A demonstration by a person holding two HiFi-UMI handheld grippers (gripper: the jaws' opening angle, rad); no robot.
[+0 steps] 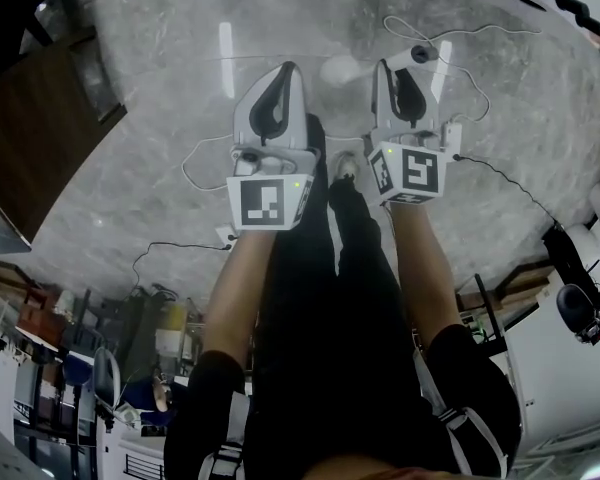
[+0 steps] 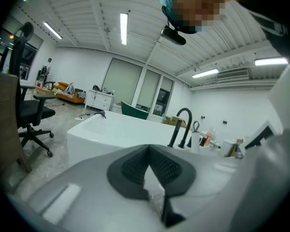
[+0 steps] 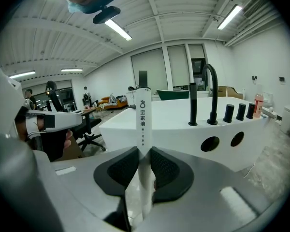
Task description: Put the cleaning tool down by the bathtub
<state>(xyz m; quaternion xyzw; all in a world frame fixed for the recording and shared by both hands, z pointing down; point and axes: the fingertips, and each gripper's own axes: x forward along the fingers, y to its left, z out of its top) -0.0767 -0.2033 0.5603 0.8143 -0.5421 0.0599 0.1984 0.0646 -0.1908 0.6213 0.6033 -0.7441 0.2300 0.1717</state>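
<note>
One step remains, the setting down: my right gripper (image 3: pixel 141 166) pinches the cleaning tool (image 3: pixel 143 115) by its upright white handle, with the white bathtub (image 3: pixel 174 129) near ahead, while my left gripper (image 2: pixel 149 166) is pressed together, empty.

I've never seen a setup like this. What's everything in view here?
tool: one, white handle, between the right gripper's jaws
bathtub: one, white, ahead of both grippers
faucet: one, black, on the bathtub's rim
knobs: three, black, beside the faucet
chair: one, black, left of the bathtub
floor: grey marble
cables: several, white and black, on the floor
legs: two, black trousers
left gripper: grey, shut, empty
right gripper: grey, shut on the tool
</note>
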